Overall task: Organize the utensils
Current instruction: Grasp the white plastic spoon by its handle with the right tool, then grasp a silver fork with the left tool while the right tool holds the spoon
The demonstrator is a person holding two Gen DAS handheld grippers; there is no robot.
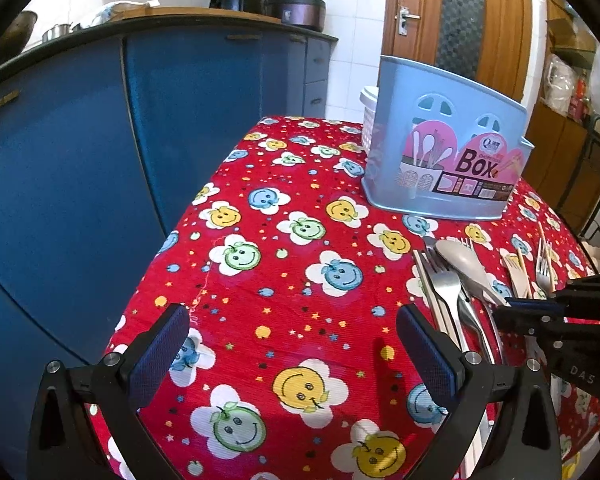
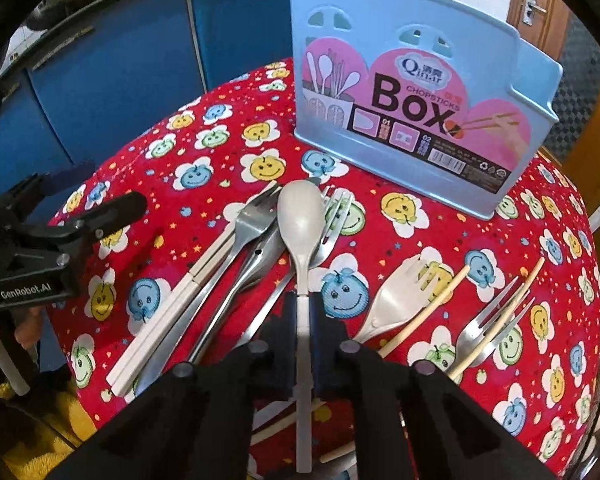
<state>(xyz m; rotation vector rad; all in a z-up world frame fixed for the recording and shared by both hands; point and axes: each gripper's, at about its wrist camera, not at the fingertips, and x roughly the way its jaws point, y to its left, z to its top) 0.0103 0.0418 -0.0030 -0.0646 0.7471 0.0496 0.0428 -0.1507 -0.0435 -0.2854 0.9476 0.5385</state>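
The right gripper (image 2: 305, 316) is closed on the handle of the beige spoon (image 2: 302, 216), its pads pinching the shaft partway along. The spoon's long axis runs straight ahead from the jaws, bowl end pointing toward the blue chopsticks box (image 2: 416, 92), which stands upright on the red tablecloth (image 2: 228, 152) just beyond the bowl. The spoon lies on top of a heap of metal forks (image 2: 252, 220) and white chopsticks (image 2: 156, 316); a beige fork (image 2: 400, 292) lies to its right. The left gripper (image 1: 292, 356) hangs wide open and empty over bare cloth, farther from the box. Likely next: lift, tip the spoon upright, and lower it into the box.
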